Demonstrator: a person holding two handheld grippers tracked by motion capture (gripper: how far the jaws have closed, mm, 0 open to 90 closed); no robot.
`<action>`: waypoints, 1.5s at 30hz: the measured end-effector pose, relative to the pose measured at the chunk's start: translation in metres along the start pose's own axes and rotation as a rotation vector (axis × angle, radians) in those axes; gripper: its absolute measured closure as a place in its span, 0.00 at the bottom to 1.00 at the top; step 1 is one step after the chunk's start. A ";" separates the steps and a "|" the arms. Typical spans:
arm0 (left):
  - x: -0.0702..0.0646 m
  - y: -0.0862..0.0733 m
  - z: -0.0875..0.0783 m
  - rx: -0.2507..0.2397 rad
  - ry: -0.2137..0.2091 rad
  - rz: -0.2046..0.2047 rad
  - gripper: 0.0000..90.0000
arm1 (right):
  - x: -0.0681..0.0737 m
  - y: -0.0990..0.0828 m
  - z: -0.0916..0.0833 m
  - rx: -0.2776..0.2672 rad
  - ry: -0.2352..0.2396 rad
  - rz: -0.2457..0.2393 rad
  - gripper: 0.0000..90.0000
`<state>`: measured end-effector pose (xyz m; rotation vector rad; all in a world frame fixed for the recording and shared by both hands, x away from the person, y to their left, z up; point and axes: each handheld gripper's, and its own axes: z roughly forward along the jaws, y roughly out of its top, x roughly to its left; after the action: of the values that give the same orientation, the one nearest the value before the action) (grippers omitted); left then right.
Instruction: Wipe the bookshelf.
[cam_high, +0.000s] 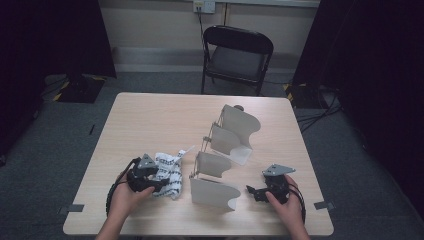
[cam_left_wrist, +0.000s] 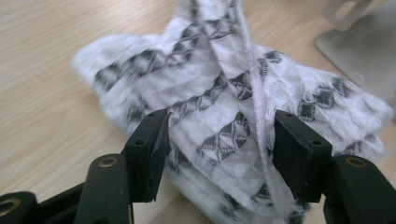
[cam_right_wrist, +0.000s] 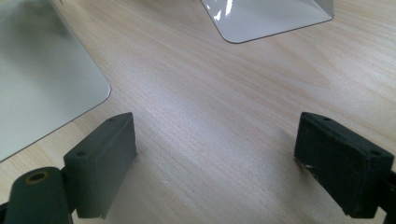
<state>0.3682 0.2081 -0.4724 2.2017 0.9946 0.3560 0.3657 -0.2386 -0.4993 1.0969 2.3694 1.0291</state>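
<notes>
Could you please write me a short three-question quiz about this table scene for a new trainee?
1. True or false: the right tongs hold the patterned cloth.
2. What lies between the jaws of the left tongs?
3. The white divider rack stands: A) left of the cloth, B) between cloth and right tongs, C) on the chair.

Key: 1 false, they are open over the bare table; 2 the patterned cloth; 3 B.

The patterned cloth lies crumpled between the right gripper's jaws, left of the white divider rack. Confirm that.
Wrong gripper: the patterned cloth lies crumpled between the left gripper's jaws, as the left gripper view shows. It does lie left of the white divider rack.
</notes>
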 end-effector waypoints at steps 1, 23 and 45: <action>0.002 0.000 0.000 0.000 0.003 -0.009 0.44 | 0.000 0.000 0.000 0.001 0.001 0.000 0.14; -0.008 0.008 0.021 -0.023 0.007 -0.065 0.40 | 0.000 0.000 0.000 0.001 0.000 0.000 0.14; -0.018 0.040 0.008 -0.092 -0.077 0.011 0.85 | 0.000 0.001 0.001 0.000 0.001 -0.001 0.14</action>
<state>0.3820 0.1721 -0.4502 2.1224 0.9070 0.3137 0.3663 -0.2378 -0.4993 1.0957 2.3703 1.0295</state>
